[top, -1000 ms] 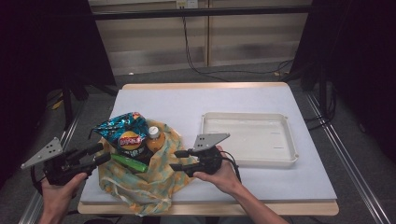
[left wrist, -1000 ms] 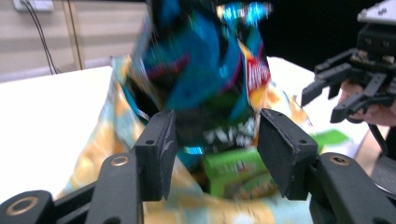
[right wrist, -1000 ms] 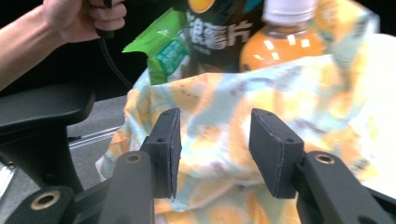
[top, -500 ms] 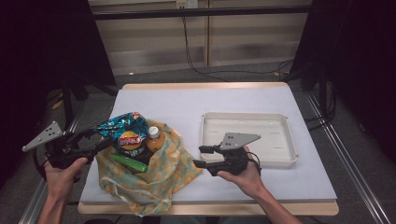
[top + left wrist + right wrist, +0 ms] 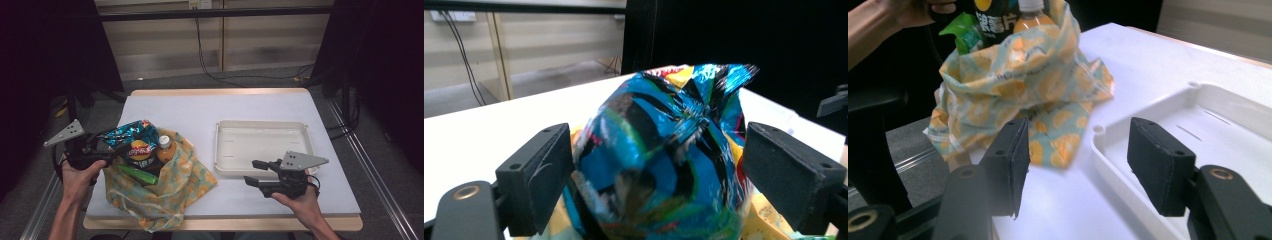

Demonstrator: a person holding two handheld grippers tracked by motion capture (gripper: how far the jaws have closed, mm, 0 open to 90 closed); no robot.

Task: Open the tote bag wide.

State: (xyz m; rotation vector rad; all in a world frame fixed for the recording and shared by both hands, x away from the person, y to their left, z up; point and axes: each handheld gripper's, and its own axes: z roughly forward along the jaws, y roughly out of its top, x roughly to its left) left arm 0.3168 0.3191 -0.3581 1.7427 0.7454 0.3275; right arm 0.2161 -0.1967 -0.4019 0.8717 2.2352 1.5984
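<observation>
**Chip bag between my open left jaws, right gripper by the tray**

Chip bag (image 5: 127,136) sticks out of the orange-print cloth bag (image 5: 165,192) near the table's (image 5: 200,107) left edge in the high view, next to an orange-capped bottle (image 5: 165,148) and a green packet (image 5: 137,174). My left gripper (image 5: 102,150) sits at that edge against the chip bag; my right gripper (image 5: 256,172) hangs over the front edge of the white tray (image 5: 262,142), well apart from the cloth bag.

From the left gripper view, the chip bag (image 5: 664,160) lies between my jaws, which have just been opening; the pads stand clear on both sides.

From the right gripper view, my jaws have just been opening too, with nothing between them. Beyond them lie the tray's corner (image 5: 1128,150) and the cloth bag (image 5: 1023,90).
</observation>
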